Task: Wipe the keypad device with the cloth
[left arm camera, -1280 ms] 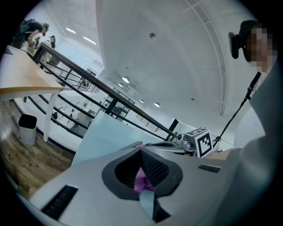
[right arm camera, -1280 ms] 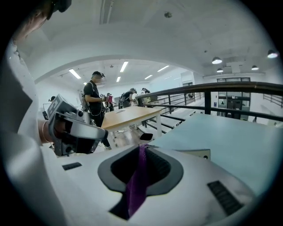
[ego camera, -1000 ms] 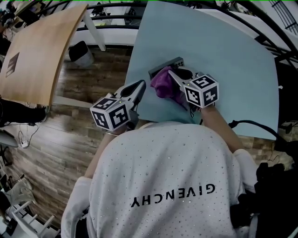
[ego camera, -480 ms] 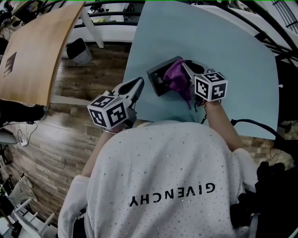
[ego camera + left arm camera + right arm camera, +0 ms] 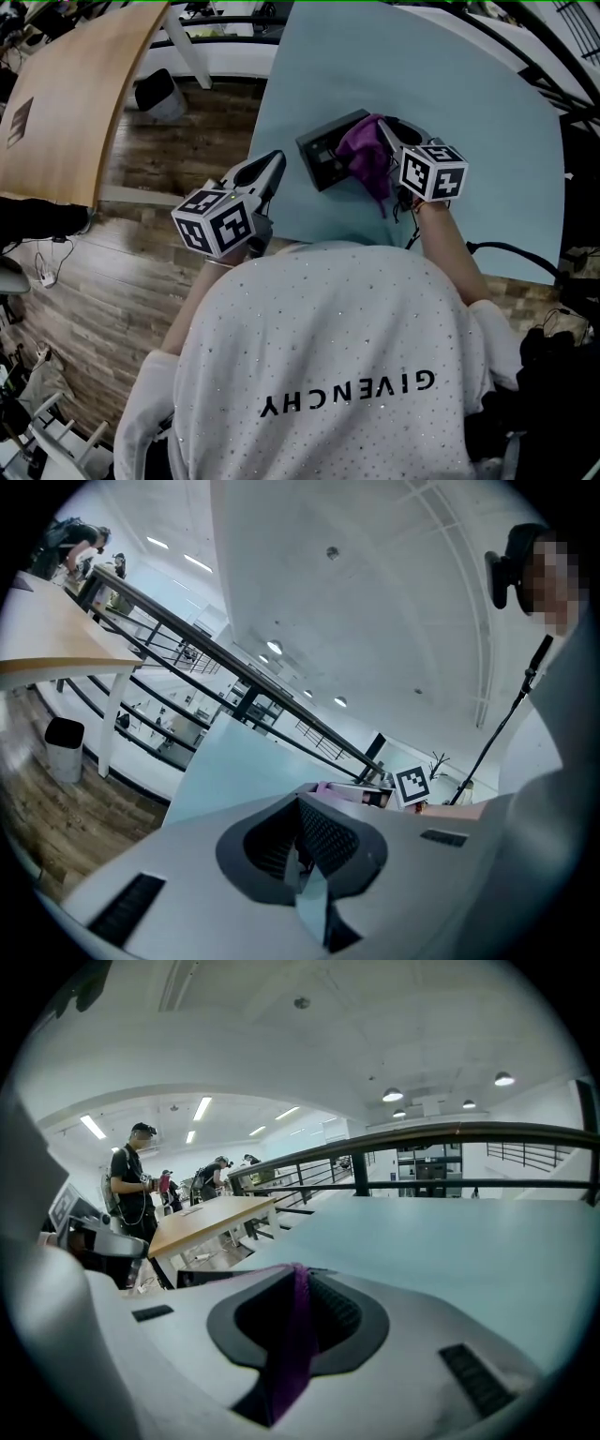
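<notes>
The dark grey keypad device point(image 5: 326, 150) lies on the light blue table point(image 5: 450, 84), its left part bare. A purple cloth point(image 5: 364, 157) is draped over the device's right side and hangs toward the table's near edge. My right gripper point(image 5: 382, 129) is shut on this cloth; in the right gripper view the cloth point(image 5: 295, 1335) runs as a strip between the jaws. My left gripper point(image 5: 274, 161) is held over the table's left edge, a little left of the device, shut with nothing in it.
A wooden table point(image 5: 75, 94) stands at the far left over wood flooring, with a dark bin point(image 5: 155, 94) beside it. A black cable point(image 5: 506, 248) runs along the blue table's near right edge. Several people point(image 5: 131, 1194) stand in the distance by a railing.
My right gripper has dragged the cloth rightward across the device, uncovering its left part. The left gripper has stayed by the table's left edge.
</notes>
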Available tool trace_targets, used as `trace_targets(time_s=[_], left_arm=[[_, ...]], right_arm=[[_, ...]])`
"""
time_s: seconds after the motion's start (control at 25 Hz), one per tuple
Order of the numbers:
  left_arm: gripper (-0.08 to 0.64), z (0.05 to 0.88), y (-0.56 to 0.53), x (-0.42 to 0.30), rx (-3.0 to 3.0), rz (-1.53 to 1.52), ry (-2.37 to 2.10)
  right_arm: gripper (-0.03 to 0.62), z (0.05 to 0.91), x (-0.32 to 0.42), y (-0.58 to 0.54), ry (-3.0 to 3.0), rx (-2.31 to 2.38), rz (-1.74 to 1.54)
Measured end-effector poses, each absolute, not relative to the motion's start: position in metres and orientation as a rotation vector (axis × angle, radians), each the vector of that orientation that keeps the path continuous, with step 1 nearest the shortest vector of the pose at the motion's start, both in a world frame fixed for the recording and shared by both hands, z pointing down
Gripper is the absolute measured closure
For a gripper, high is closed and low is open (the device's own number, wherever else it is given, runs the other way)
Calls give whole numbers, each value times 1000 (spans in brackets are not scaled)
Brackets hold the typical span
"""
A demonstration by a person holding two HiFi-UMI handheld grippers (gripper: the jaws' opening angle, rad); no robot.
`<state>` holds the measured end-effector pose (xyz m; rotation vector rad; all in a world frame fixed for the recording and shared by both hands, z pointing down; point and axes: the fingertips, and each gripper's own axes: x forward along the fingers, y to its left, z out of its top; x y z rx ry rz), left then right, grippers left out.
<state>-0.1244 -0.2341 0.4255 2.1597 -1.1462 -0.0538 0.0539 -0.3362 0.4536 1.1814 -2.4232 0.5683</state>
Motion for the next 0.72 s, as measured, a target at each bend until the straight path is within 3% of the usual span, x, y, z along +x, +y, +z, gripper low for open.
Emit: trace_targets(time_s=[0.44,0.72], left_arm=[[560,425,-234,-144,2091,-145,-1252],[558,419,-230,-143,2115,-156,-1211]], right_arm=[[548,442,-71,-232,-2568,475,235],[546,466,-72,-232,-2449,501,167]])
